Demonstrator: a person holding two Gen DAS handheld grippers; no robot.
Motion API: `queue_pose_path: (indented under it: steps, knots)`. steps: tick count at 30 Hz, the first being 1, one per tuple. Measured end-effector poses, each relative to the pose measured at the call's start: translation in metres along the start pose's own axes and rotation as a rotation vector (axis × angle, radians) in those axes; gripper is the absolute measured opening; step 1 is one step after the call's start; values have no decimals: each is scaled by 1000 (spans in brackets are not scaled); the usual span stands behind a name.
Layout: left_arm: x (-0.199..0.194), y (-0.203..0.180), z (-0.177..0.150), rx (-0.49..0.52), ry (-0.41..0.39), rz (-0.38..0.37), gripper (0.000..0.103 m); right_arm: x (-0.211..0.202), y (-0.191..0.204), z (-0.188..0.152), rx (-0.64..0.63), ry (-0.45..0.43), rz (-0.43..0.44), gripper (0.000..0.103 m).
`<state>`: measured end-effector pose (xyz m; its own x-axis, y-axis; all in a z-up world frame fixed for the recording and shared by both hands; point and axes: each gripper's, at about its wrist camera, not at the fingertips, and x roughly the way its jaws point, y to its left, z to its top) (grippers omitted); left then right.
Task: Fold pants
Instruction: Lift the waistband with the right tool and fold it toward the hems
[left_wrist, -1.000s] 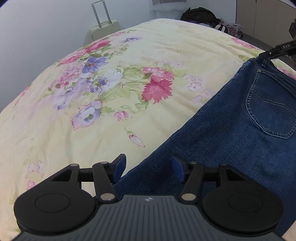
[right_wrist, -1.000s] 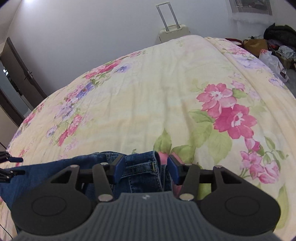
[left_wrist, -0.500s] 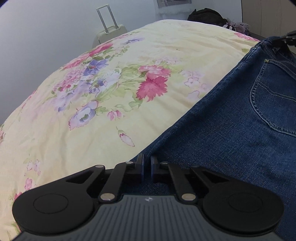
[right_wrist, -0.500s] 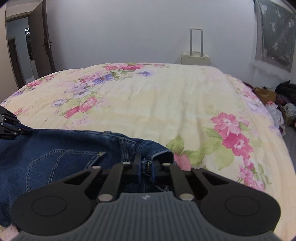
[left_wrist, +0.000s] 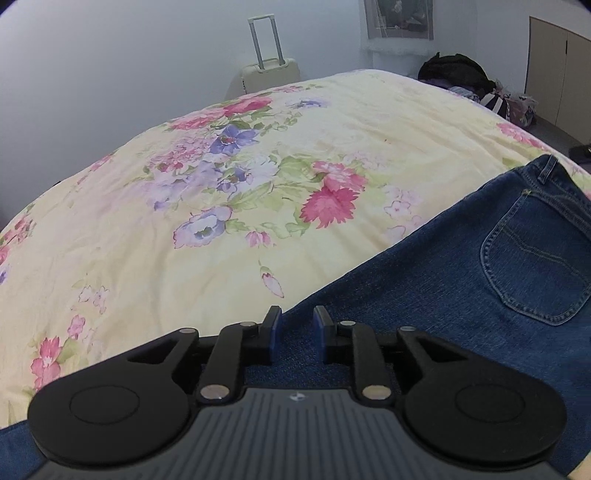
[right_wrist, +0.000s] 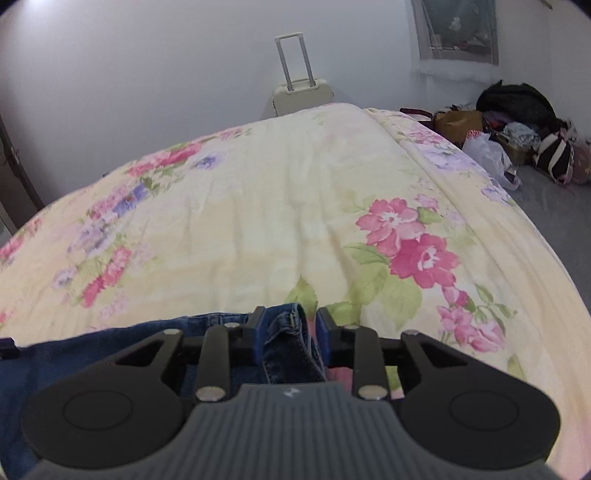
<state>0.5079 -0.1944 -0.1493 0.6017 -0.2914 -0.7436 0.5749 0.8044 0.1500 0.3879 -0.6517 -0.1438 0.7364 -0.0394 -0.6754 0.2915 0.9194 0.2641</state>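
Observation:
Blue jeans (left_wrist: 461, 295) lie flat on a floral bedspread (left_wrist: 221, 258), back pocket (left_wrist: 535, 266) facing up. My left gripper (left_wrist: 295, 325) hovers over the jeans' edge. Its jaws are opening, with denim showing in the gap and the blue pads clear of it. In the right wrist view the jeans (right_wrist: 92, 350) run off to the left. Their waistband corner (right_wrist: 288, 317) bunches up between the jaws of my right gripper (right_wrist: 290, 325), which are also opening. A strip of bedspread (right_wrist: 258, 221) shows beside the right pad.
A cream suitcase (left_wrist: 269, 70) (right_wrist: 301, 94) stands against the wall behind the bed. Bags and clothes (right_wrist: 517, 122) are piled on the floor at the right, with a cupboard (left_wrist: 557, 74) beyond. The bed's right edge drops to grey floor.
Both grippers went from wide apart to shut on the denim, and now their jaws have parted again. Both views have shifted and risen slightly over the bed.

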Motion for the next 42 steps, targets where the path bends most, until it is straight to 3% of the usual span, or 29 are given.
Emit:
queue_pose_path:
  steps: [4,8,13,17,18,19,20,22,26,28,32,36,38,40,42]
  knots:
    - [-18,-8,-12,-35,-9,-14,25,-61,-29,-34,213,-9,61,46]
    - [-23,-12,-30,-85,22,-24,25,-105,-66,-104,478,-12,142,55]
    - [-19,-8,-49,-169,82,-25,25,-92,-97,-178,812,18,274,57]
    - [-18,-6,-58,-189,118,-24,25,-70,-99,-183,932,-50,363,59]
    - [-17,-6,-60,-189,127,-22,25,-63,-101,-181,957,-39,362,57]
    - [-15,-6,-61,-188,135,-21,25,-56,-102,-179,987,-10,354,45]
    - [-13,-6,-62,-186,141,-22,25,-53,-102,-177,993,10,337,24]
    - [-10,-8,-64,-174,146,-24,24,-61,-99,-159,891,7,302,13]
    - [3,-10,-70,-150,161,-9,23,-99,-49,-100,283,-116,70,5]
    - [6,-7,-72,-176,162,-18,23,-91,-34,-92,124,-84,-10,5]
    - [0,-2,-72,-180,149,-20,23,-63,-47,-108,99,41,-75,5]
    - [-26,18,-72,-201,116,-8,35,-47,-39,-111,73,87,-134,12]
    - [-46,38,-76,-252,94,-2,39,-49,-33,-104,66,95,-162,26]
    - [-69,61,-85,-308,76,2,43,-62,-20,-98,31,75,-200,33]
    - [-94,85,-97,-360,61,9,43,-79,0,-97,-37,44,-264,34]
